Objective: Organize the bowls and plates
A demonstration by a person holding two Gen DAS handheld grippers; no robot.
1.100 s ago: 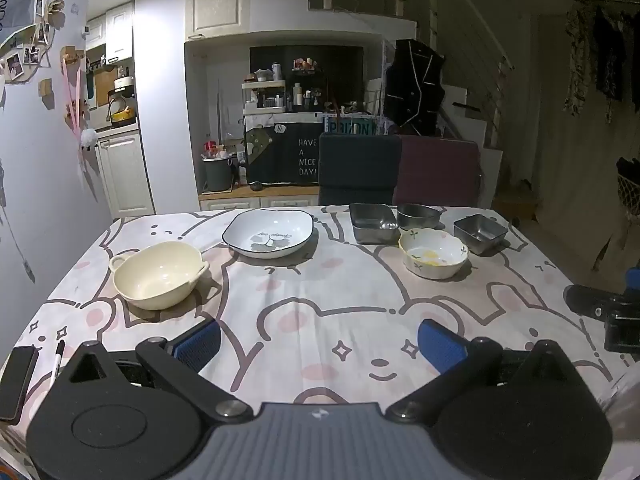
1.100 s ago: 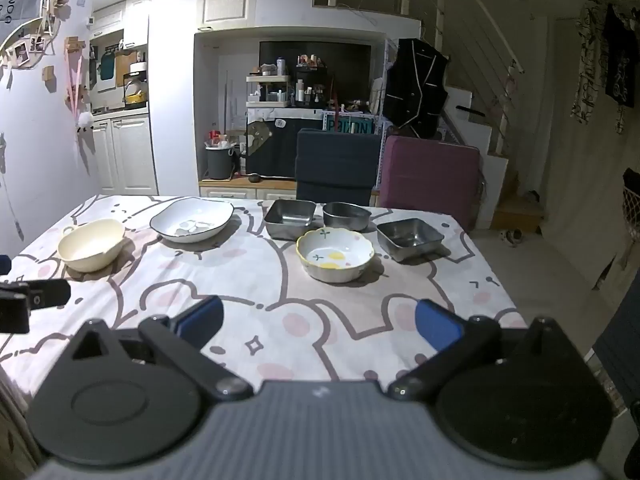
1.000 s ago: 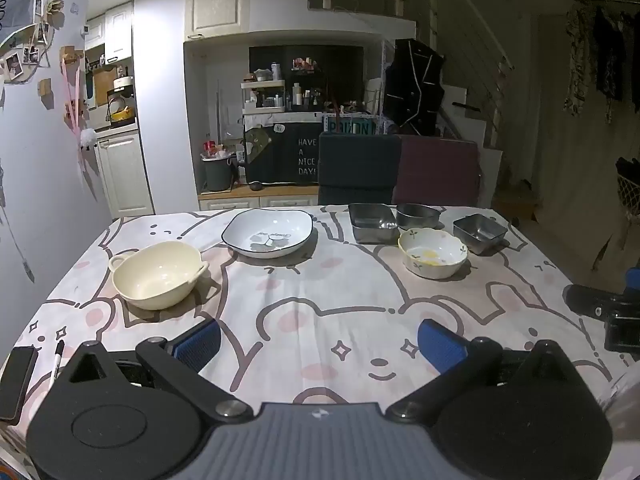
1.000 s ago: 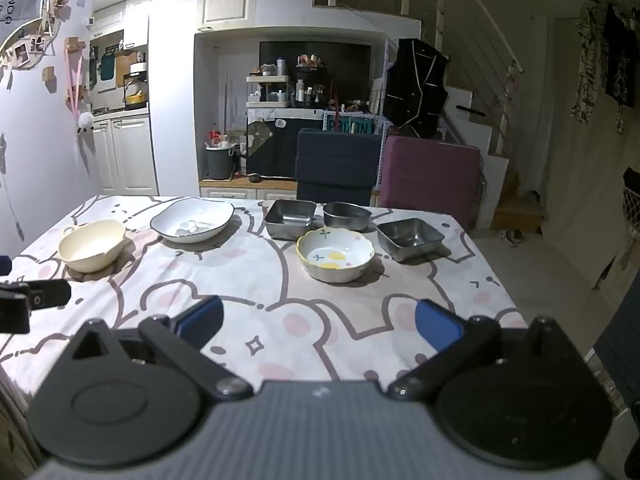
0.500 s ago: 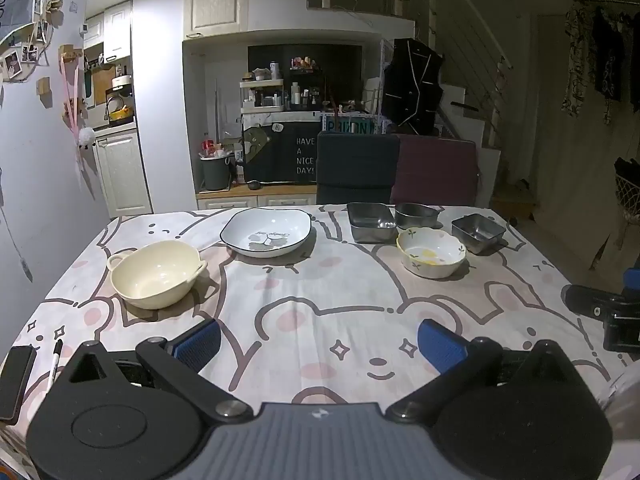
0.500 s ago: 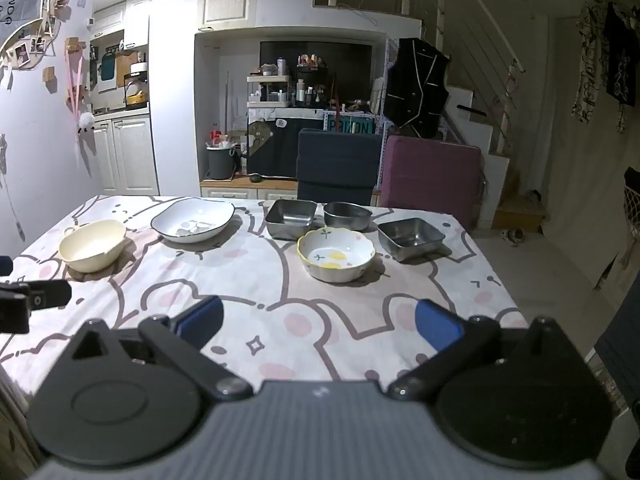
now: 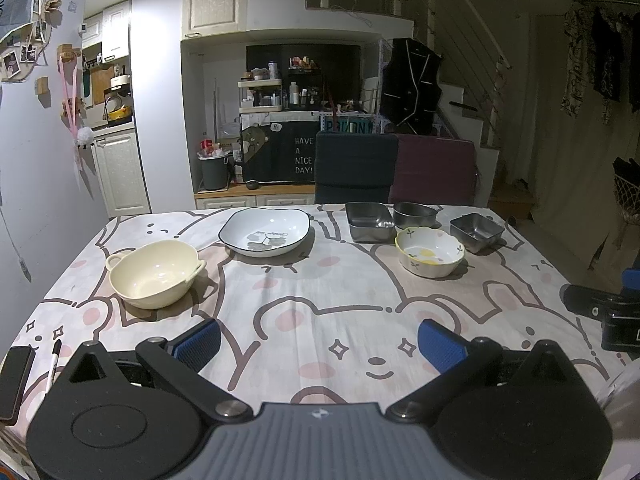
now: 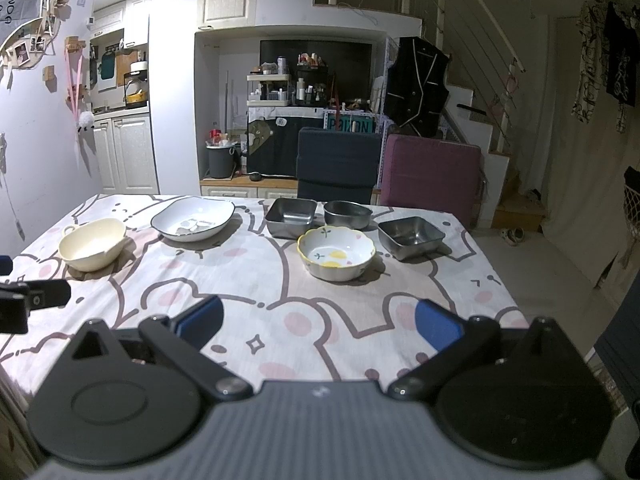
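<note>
- The left gripper [image 7: 319, 343] hovers low over the near edge of the table [image 7: 320, 304]; its fingers [image 7: 199, 343] are spread wide and hold nothing
- The right gripper [image 8: 319, 327] is likewise open and empty
- A cream bowl [image 7: 154, 273] sits at left; a white plate [image 7: 266, 231] behind it; a flowered bowl [image 7: 430, 251] at right, among 3 steel containers [image 7: 370, 221]
- A phone [image 7: 14, 380] and a pen [image 7: 53, 364] lie at the table's near left corner

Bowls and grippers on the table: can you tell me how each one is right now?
Cream bowl: upright, empty.
White plate: upright, empty.
Flower bowl: upright, empty.
Square tin: upright, empty.
Round tin: upright, behind the flower bowl.
Right tin: upright, empty.
Left gripper: open, holding nothing.
Right gripper: open, holding nothing.
</note>
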